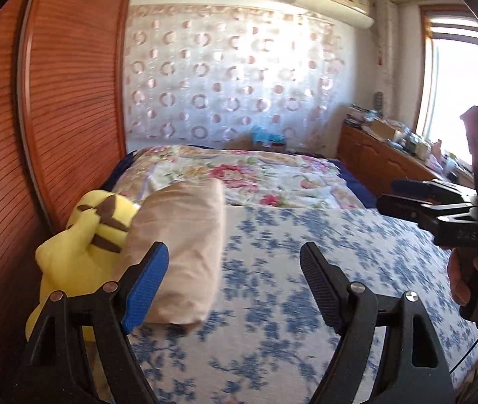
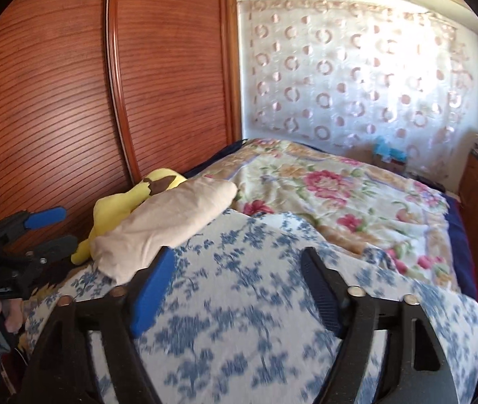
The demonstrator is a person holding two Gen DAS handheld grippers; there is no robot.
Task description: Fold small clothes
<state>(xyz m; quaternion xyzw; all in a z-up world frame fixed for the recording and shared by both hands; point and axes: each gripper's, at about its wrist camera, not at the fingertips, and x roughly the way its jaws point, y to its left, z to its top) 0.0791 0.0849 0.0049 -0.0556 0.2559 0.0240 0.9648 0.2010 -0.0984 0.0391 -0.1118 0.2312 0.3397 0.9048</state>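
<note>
Nearest in the left wrist view, the left tongs (image 1: 232, 281) stand spread wide with nothing between them, one finger faced in blue and the other in black, above the blue-and-white flowered cloth (image 1: 306, 269) that covers the near part of the bed (image 1: 356, 187). Likewise released, the right tongs (image 2: 237, 286) hang over the same cloth with only the print showing between their fingers. A folded beige garment (image 1: 185, 242) lies on the left side of the bed, its near end on the flowered cloth and close ahead of the left tongs' blue finger. Touching its left side, a yellow plush toy (image 1: 84, 239) rests against the reddish wooden wardrobe doors (image 1: 53, 101). Farther back, a quilt (image 1: 239, 175) with pink flowers covers the bed up to a sheer curtain (image 1: 232, 77) with ring patterns. On the far right stands a cluttered wooden dresser (image 1: 380, 158) under a bright window (image 1: 454, 77). Both views are somewhat blurred.
</note>
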